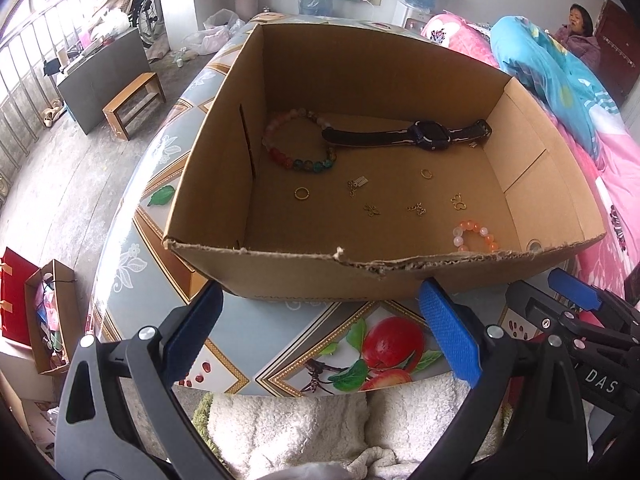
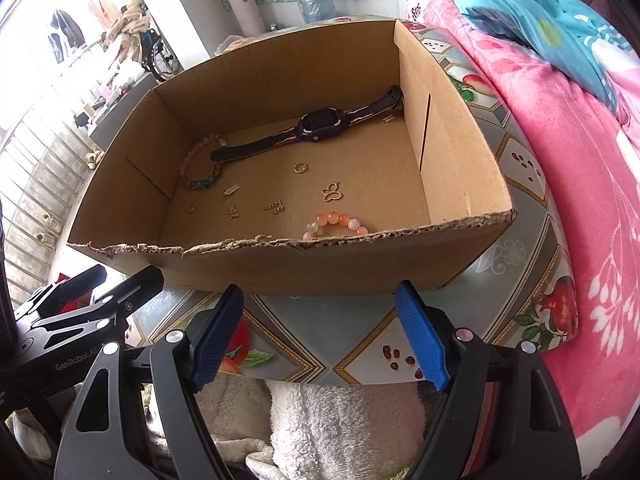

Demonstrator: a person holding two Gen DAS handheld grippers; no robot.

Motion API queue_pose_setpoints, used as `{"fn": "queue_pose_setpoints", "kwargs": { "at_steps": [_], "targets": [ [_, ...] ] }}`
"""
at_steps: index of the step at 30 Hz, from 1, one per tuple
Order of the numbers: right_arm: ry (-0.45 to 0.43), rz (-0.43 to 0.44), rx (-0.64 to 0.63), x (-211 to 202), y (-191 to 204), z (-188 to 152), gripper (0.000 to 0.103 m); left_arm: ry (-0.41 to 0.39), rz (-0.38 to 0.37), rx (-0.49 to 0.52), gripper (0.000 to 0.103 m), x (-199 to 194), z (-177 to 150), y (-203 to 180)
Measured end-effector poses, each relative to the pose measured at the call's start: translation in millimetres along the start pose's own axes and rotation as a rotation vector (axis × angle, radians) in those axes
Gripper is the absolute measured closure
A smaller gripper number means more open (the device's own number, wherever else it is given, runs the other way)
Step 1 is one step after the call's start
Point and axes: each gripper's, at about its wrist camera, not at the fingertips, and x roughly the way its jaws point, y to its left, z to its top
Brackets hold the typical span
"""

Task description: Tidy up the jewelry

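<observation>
Two bracelets (image 1: 301, 142), one watch (image 1: 426, 135), two rings (image 1: 302, 193)

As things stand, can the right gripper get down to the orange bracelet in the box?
Probably yes. The right gripper is open and empty, the box has no lid, and nothing covers the orange bracelet. It lies close behind the torn front wall, so the gripper must come in over that.

Open-topped box (image 1: 280, 268), torn near wall

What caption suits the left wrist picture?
Open left gripper before a cardboard box holding a watch, two bracelets and small gold pieces.
</observation>
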Motion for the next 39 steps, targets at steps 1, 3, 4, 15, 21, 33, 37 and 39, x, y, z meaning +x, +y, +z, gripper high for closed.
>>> {"fn": "queue_pose_setpoints", "kwargs": {
  "at_steps": [1, 3, 4, 15, 21, 33, 37, 39],
  "targets": [
    [0.004, 0.002, 0.001, 0.7, -0.2, -0.1, 0.027, 0.0, 0.002, -0.002, 0.008, -0.2, -0.3, 0.2],
    [0.01, 0.003, 0.004, 2.2, -0.6, 0.5, 0.027, 0.002, -0.001, -0.006, 0.008, -0.7, -0.3, 1.0],
    [0.01, 0.003, 0.006, 2.5, -0.5, 1.1, 0.027, 0.002, -0.001, -0.008, 0.008, -1.5, -0.5, 1.8],
    [0.022, -0.013, -0.006, 5.8, 4.2, 1.6, 0.027, 0.009, -0.007, -0.018, 0.008, -5.1, -2.0, 7.8],
    [0.025, -0.022, -0.013, 6.3, 6.6, 1.3, 0.027, 0.013, -0.011, -0.021, 0.008, -5.5, -2.1, 9.2],
    [0.029, -0.027, -0.018, 7.1, 7.7, 0.5, 0.027, 0.02, -0.013, -0.022, 0.008, -3.7, -3.1, 7.7],
    [0.031, -0.026, -0.022, 7.7, 8.1, 0.0, 0.027, 0.02, -0.012, -0.022, 0.008, -3.0, -3.4, 7.4],
    [0.032, -0.026, -0.022, 7.7, 8.2, 0.0, 0.027, 0.02, -0.011, -0.023, 0.008, -2.9, -3.6, 7.5]
  ]
}}
